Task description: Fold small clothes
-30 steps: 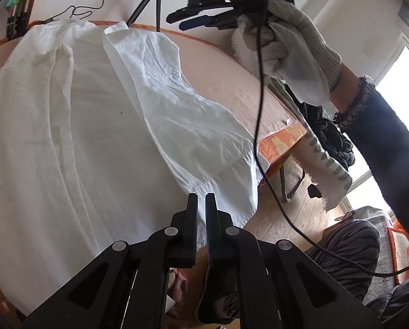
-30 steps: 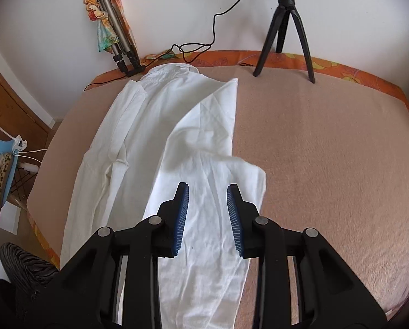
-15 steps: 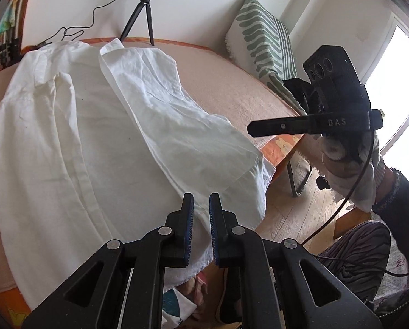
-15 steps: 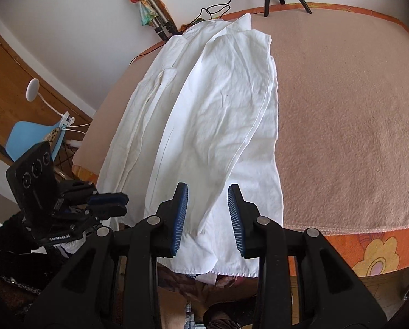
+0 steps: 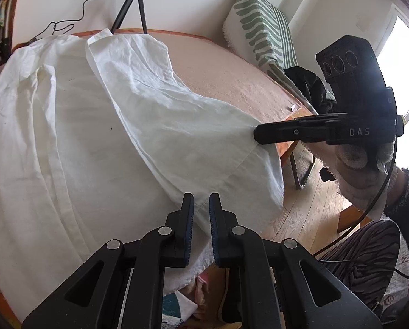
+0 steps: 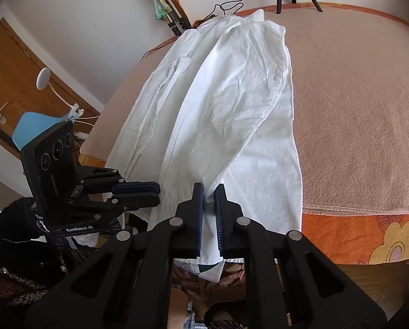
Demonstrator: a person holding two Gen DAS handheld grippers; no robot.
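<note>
A long white shirt (image 5: 100, 126) lies on the pink bed (image 5: 226, 74), its hem hanging over the near edge; one side is folded over the middle. It also shows in the right wrist view (image 6: 232, 104). My left gripper (image 5: 201, 200) hovers over the hem with its jaws slightly apart and nothing between them; it also shows from the side in the right wrist view (image 6: 138, 193). My right gripper (image 6: 208, 192) is shut on the folded shirt edge near the hem; in the left wrist view (image 5: 259, 134) its tip meets the cloth's right edge.
A black tripod (image 5: 134, 5) and cable stand at the bed's far side. A striped cushion (image 5: 262, 24) and dark clothes (image 5: 308, 85) lie to the right. A wooden door (image 6: 17, 82), blue chair (image 6: 34, 128) and wooden floor (image 5: 314, 200) surround the bed.
My right gripper came down from above the bed to the near hem and closed on the shirt's folded edge. My left gripper opened slightly and moved a little closer to the hem.
</note>
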